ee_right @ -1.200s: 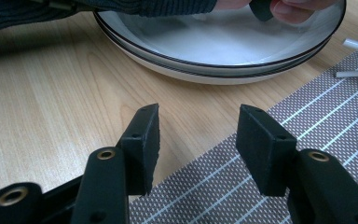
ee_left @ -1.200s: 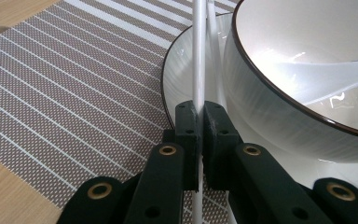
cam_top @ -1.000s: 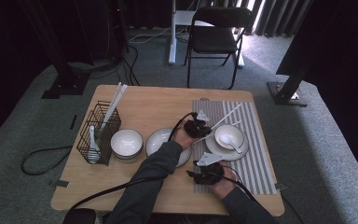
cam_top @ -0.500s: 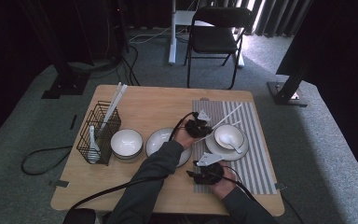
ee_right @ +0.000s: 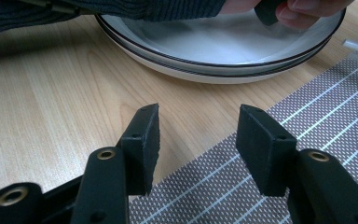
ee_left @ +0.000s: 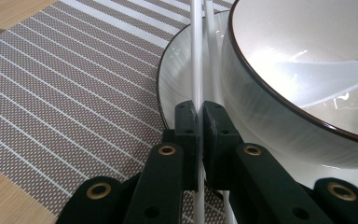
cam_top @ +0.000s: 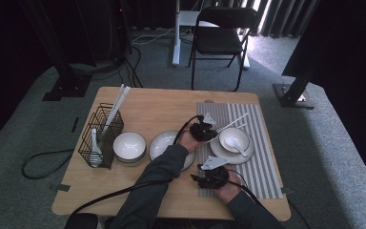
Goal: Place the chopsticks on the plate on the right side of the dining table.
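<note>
Two bowls [cam_top: 129, 144], two plates [cam_top: 162, 143], one basket [cam_top: 100, 136]

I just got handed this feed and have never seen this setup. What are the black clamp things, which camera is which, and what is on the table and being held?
There is no robot: a person holds a two-jaw gripper in each hand. The high view looks down on the wooden table; each gripper view looks along one gripper's own jaws.

The left gripper is shut on white chopsticks that lie along the plate beside a bowl with a white spoon in it, on the striped placemat. The right gripper is open and holds nothing, low over the placemat's edge. Also there: an empty plate, another bowl and a wire basket with more utensils.
</note>
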The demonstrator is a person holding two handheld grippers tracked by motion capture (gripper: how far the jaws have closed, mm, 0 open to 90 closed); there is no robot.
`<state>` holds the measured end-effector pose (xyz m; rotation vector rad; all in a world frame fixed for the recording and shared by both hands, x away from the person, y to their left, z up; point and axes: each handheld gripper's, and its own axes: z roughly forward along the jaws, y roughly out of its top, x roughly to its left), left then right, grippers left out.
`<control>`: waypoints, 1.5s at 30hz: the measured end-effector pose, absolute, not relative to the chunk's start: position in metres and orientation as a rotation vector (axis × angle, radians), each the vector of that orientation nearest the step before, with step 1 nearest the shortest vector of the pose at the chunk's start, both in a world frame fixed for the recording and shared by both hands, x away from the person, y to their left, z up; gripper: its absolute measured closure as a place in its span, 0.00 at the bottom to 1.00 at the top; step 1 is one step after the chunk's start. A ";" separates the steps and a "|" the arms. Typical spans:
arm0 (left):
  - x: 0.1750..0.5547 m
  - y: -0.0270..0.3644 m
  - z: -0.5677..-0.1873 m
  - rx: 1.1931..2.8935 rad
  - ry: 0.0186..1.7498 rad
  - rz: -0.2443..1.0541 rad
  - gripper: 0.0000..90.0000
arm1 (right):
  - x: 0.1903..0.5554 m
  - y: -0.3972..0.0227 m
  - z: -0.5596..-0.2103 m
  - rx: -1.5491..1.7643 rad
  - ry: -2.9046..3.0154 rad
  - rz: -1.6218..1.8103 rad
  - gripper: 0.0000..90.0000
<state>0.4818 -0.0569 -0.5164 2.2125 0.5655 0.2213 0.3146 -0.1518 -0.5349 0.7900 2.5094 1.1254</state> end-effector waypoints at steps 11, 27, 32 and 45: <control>0.481 -0.057 -0.516 2.212 0.575 0.226 0.95 | 0.315 -0.152 -0.535 0.792 2.507 1.127 0.54; 0.480 -0.056 -0.515 2.201 0.581 0.207 0.95 | 0.315 -0.152 -0.535 0.792 2.507 1.126 0.54; 0.480 -0.055 -0.515 2.197 0.583 0.204 0.95 | 0.315 -0.152 -0.535 0.791 2.507 1.125 0.54; 0.477 -0.054 -0.513 2.192 0.581 0.194 0.95 | 0.315 -0.152 -0.535 0.788 2.508 1.119 0.54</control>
